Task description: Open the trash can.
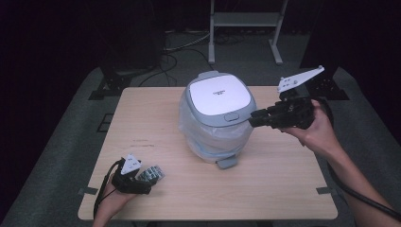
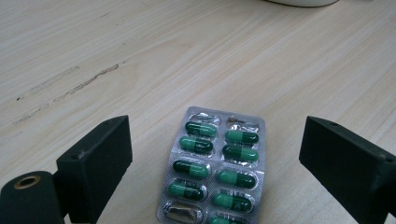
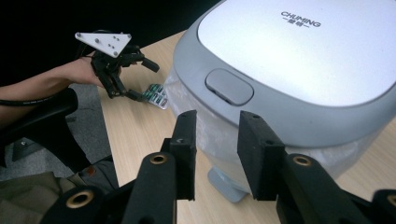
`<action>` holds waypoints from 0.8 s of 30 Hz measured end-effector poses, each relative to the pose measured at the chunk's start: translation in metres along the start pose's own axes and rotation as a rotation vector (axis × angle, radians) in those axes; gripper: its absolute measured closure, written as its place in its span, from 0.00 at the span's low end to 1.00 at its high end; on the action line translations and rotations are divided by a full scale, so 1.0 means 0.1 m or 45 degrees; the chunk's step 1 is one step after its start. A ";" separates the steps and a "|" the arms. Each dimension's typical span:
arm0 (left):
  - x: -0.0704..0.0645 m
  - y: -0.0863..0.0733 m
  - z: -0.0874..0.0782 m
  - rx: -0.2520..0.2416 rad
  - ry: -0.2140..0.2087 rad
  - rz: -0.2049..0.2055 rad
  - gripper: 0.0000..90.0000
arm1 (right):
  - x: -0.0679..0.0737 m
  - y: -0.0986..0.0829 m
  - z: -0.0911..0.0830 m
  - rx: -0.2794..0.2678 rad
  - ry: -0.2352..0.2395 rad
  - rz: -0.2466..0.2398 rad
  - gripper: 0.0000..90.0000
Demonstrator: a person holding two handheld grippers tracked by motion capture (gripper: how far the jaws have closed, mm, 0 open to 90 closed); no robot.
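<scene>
High view first: a pale wood-grain table [image 1: 265, 189] with a lidded bin [image 1: 217, 118] sitting in the middle. It's got a rounded-square lid, glossy white on top with a matte grey rim, a small oblong push button [image 1: 231, 117] on the front edge, and a crinkly translucent plastic liner bunched around the body. There's a grey foot pedal [image 1: 227, 163] poking out at the base.

The blister pack [image 1: 151, 173] lies flat on the table near the front left corner. In the left gripper view it's shiny silver foil with two columns of two-tone green capsules, and one pocket near the bottom looks popped and empty. The left gripper [image 2: 215, 163] has its blocky black jaws spread wide on either side of the pack, not touching it. The wood nearby has some faint scuff marks [image 2: 70, 86].

The right gripper [image 1: 253, 118] is up off the table, right at the bin's front right rim. In the right gripper view, its jaws are parted with a narrow gap, nothing between them, pointing at the lid edge just below the button.
</scene>
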State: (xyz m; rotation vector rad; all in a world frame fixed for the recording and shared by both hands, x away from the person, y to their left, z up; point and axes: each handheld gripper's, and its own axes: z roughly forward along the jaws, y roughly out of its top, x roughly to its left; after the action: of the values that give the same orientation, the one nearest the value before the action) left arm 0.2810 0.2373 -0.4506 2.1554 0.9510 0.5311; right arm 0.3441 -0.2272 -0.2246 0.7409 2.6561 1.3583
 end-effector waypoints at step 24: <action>0.03 -0.01 0.01 0.014 -0.002 0.014 0.09 | -0.05 0.24 0.45 0.025 -0.009 -0.046 0.92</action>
State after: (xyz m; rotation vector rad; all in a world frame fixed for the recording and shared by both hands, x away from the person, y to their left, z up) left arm 0.2830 0.2390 -0.4514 2.1714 0.9440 0.5302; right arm 0.3705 -0.1838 -0.2340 0.6948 2.6680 1.3204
